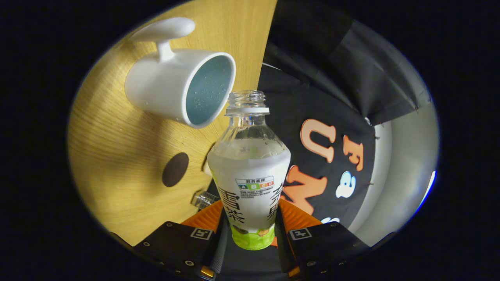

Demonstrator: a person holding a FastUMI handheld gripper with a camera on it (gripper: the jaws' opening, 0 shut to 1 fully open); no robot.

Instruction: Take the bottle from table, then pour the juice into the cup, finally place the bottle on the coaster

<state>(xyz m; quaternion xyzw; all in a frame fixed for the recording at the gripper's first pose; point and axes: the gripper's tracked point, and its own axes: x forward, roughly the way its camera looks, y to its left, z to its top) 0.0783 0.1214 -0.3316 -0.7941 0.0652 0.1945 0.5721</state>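
The tool (250, 230) pinches the bottle (250, 171), tipped, its open mouth beside the cup (164, 91) near the worktop (113, 156) edge. This looks like the pouring step. Next: tip it more, over the cup.

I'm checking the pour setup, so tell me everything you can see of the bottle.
The bottle is clear plastic, uncapped, with a threaded neck and a white ring below it. A white printed sleeve with a green base wraps its body. It sits between the gripper fingers, which press on both sides, its open mouth just by the rim of the white cup.
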